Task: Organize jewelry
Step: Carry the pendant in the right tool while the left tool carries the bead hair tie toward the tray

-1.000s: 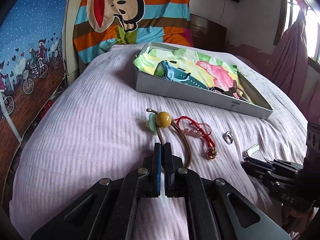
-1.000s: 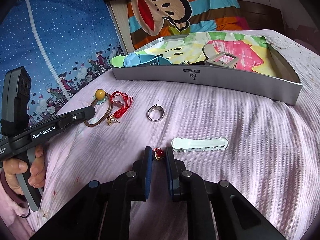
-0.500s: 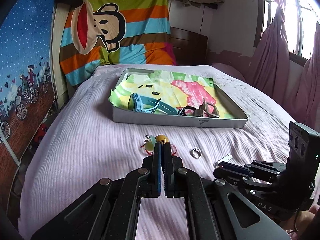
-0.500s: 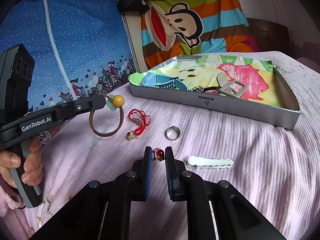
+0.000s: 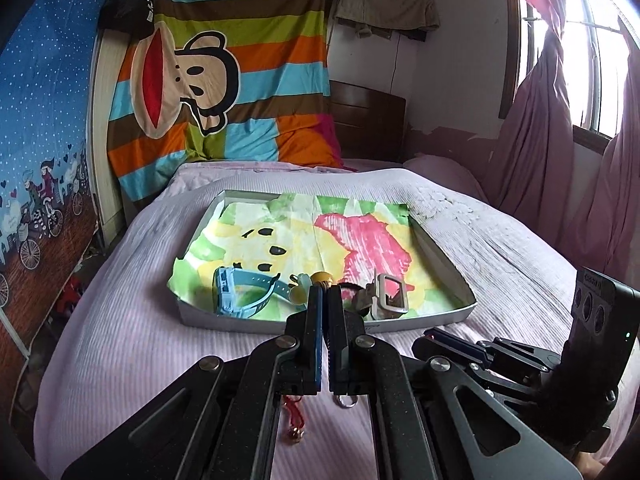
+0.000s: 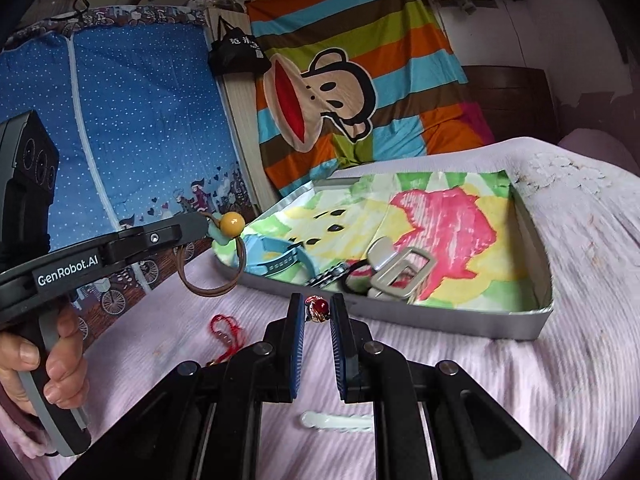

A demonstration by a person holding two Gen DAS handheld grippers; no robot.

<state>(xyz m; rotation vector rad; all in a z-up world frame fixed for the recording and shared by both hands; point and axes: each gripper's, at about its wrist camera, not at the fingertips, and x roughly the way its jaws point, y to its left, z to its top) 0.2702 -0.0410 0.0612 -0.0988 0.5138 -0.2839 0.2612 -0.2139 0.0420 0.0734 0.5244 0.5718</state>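
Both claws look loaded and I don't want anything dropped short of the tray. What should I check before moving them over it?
1. Left claw shut on the hair tie at its yellow bead: ok, the loop hangs free.
2. Right claw shut on the red bead: ok, pinched at the fingertips only.
3. Bare spot in the tray: ok, the pink and yellow part of the liner is bare.
4. Tray contents out of the way: ok, blue watch and metal clip lie near the front wall.
5. Items left on the bed: not ok, red cord, ring and white clip remain.
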